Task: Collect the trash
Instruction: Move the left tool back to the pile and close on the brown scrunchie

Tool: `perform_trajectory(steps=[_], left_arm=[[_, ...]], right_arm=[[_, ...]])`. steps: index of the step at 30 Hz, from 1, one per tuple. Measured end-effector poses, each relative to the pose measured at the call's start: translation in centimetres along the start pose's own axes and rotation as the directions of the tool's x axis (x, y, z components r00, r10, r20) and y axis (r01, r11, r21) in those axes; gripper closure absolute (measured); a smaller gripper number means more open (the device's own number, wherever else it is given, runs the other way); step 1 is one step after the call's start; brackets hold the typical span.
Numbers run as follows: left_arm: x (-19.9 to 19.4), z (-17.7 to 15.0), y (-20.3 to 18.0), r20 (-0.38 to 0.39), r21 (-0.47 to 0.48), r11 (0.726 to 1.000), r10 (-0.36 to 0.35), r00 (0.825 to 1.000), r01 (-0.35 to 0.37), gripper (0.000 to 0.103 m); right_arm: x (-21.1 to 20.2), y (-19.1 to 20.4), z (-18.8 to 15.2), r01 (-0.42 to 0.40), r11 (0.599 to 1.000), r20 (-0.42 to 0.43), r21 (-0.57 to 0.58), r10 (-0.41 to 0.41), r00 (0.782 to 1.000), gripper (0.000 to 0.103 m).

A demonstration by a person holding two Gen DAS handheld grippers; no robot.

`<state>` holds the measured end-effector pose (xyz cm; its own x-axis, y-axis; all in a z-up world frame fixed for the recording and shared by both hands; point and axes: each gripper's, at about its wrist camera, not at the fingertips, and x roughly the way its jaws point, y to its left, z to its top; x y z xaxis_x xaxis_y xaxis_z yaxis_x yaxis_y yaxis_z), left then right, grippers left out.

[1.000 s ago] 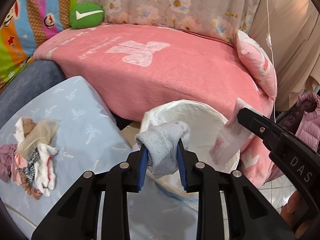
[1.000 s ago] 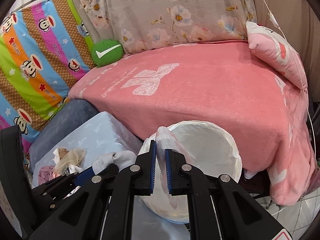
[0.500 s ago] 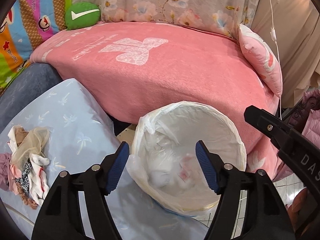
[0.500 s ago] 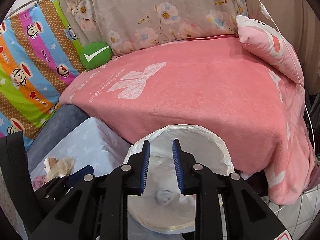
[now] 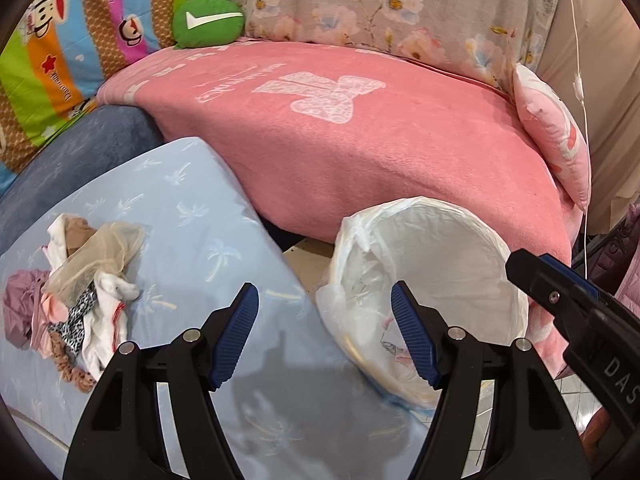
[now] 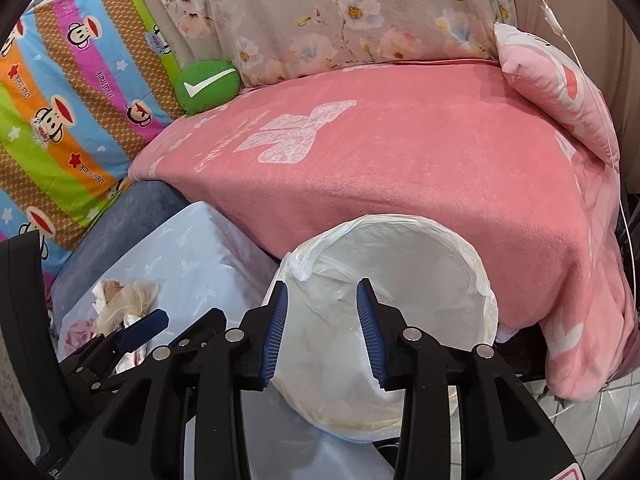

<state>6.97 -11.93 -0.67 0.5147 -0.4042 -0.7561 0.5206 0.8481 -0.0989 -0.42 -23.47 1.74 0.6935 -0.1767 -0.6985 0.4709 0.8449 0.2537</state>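
A round bin lined with a white plastic bag (image 5: 448, 256) (image 6: 404, 256) stands beside the pink bed, with dropped scraps (image 5: 394, 346) lying at its bottom. A heap of small cloth scraps and hair ties (image 5: 76, 292) (image 6: 120, 304) lies on the light-blue cushion (image 5: 192, 216). My left gripper (image 5: 324, 316) is open and empty, over the cushion's edge and the bin's left rim. My right gripper (image 6: 322, 316) is open and empty above the bin mouth; its finger also shows at the right in the left wrist view (image 5: 560, 292).
A pink blanket (image 5: 360, 128) covers the bed behind the bin, with a pink pillow (image 5: 556, 140) at its right end and a green cushion (image 5: 208, 20) at the back. A white cord (image 5: 580, 88) hangs at right. Tiled floor (image 6: 588, 420) shows lower right.
Both grippers opened: the left let go of a grey sock and the right a plastic wrapper, which fell into the bin. The left gripper has shifted left toward the cushion.
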Motion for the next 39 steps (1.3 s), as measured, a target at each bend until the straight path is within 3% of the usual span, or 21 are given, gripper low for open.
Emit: perform_trajectory(steps=[13, 20, 30, 39], left_arm=[[-2.1, -2.2, 4.3, 0.017, -0.068, 0.995, 0.078, 0.997, -0.076, 0.034], [-2.7, -3.8, 7.5, 0.004, -0.122, 0.984, 0.128, 0.992, -0.127, 0.024], [-3.5, -5.8, 12.7, -0.028, -0.213, 0.959, 0.185, 0.982, -0.187, 0.024], [-3.6, -7.8, 18.6, -0.082, -0.336, 0.912, 0.222, 0.972, -0.237, 0.022]], right_arm=[[-0.2, 4.6, -3.0, -0.052, 0.996, -0.054, -0.077, 0.048, 0.997, 0.062], [0.1, 7.6, -4.5, -0.08, 0.989, -0.08, -0.127, 0.07, 0.994, 0.058], [0.8, 11.9, -6.1, -0.117, 0.973, -0.119, -0.198, 0.094, 0.988, 0.055], [1.8, 15.8, -7.5, -0.15, 0.954, -0.157, -0.259, 0.112, 0.981, 0.05]])
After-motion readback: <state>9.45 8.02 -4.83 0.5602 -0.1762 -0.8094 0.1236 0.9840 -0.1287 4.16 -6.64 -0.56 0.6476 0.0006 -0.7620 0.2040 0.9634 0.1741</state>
